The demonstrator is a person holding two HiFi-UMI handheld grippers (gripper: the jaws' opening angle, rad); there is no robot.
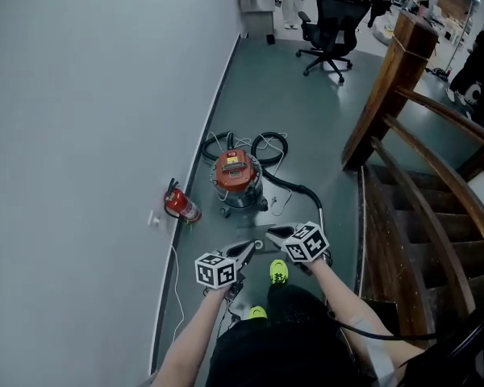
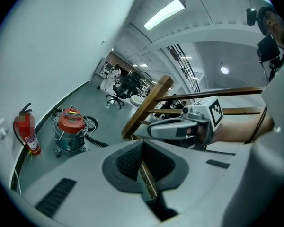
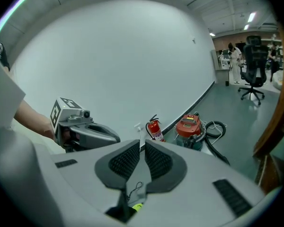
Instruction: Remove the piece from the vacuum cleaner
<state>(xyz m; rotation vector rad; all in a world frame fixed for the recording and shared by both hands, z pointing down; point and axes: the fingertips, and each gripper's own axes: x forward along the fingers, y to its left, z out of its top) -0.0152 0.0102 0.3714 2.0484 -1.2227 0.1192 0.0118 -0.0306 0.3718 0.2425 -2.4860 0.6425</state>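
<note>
Place: a corridor with a grey floor (image 1: 306, 119), a white wall (image 1: 89, 95) on the left and a wooden stair railing (image 1: 436, 147) on the right.
Vacuum cleaner (image 1: 239, 180): a canister type with a red top and a steel drum. It stands upright on the floor near the wall, ahead of the person and well apart from both tools.
Hose (image 1: 294, 187): black. It loops behind the canister and trails across the floor toward the stairs; whether its end is plugged in cannot be told.
Fire extinguisher (image 1: 181, 204): red, against the wall just left of the vacuum cleaner.
Left tool (image 2: 142, 144): clenched, with the ribbed pads meeting at the tips and nothing between them. It is held in the air, pointing forward and slightly down.
Right tool (image 3: 143, 144): jaws a narrow slit apart, with only the wall and floor showing through the gap and nothing gripped. It is held in the air beside the left tool.
Shoes (image 1: 278, 271): yellow-green, on the floor below the tools.
Office chair (image 1: 332, 22): black, far down the corridor.
</note>
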